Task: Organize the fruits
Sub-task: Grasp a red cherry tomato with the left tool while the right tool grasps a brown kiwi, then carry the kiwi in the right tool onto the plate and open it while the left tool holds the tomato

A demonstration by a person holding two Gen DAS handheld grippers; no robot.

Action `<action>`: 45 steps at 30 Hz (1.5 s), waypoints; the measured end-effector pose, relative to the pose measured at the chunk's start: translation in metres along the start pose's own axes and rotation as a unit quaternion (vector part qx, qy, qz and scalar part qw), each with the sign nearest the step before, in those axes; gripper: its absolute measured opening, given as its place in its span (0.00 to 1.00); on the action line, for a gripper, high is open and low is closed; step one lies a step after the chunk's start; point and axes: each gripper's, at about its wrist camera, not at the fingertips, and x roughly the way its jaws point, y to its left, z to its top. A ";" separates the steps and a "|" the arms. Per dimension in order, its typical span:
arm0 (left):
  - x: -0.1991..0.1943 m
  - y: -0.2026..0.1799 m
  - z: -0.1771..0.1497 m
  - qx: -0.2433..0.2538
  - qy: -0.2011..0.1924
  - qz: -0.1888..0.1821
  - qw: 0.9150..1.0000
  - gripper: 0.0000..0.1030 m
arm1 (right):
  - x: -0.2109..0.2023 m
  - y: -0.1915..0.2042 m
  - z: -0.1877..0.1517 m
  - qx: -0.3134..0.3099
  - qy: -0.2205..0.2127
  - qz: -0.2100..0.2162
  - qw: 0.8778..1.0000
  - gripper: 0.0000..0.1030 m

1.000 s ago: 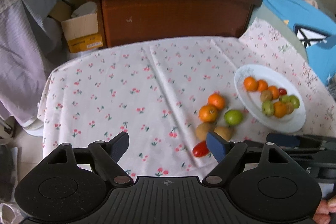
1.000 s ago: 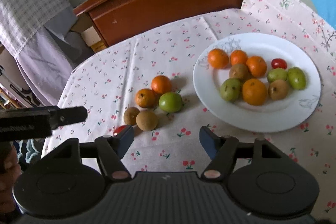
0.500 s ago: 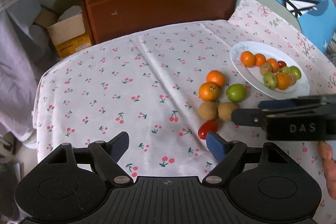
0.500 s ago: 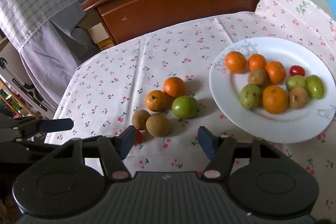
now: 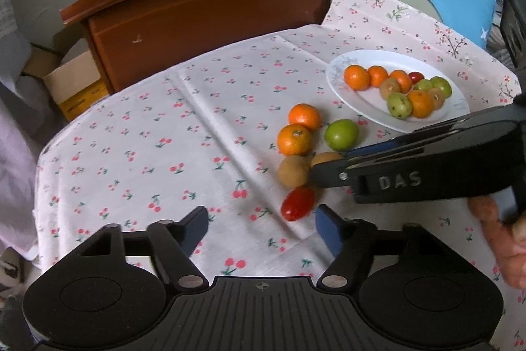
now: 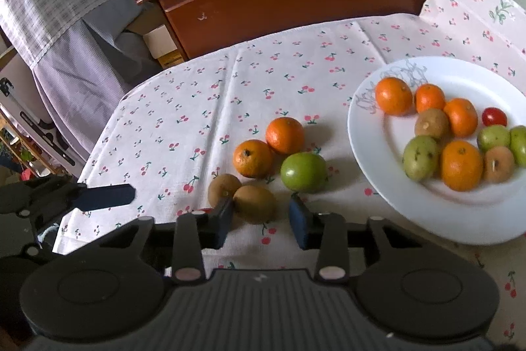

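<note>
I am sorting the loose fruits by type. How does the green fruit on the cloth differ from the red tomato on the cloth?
The green fruit is round; the red tomato is oval and lies tilted. The green fruit is clearly larger than the red tomato. The green fruit lies closer to the white plate; the red tomato lies just before the left tongs. Both have smooth, shiny skin and rest on the cherry-print cloth, untouched.
</note>
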 end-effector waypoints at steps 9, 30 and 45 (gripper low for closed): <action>0.011 -0.007 0.002 -0.001 0.006 -0.025 1.000 0.43 | -0.003 -0.001 0.000 0.005 0.001 0.002 1.000 0.27; 0.005 -0.010 0.016 -0.038 -0.007 -0.046 0.998 0.22 | -0.022 -0.017 0.000 0.038 -0.009 -0.004 0.999 0.27; -0.013 -0.025 0.043 -0.057 -0.037 -0.049 0.996 0.22 | -0.056 -0.033 0.015 0.057 -0.056 -0.013 0.997 0.27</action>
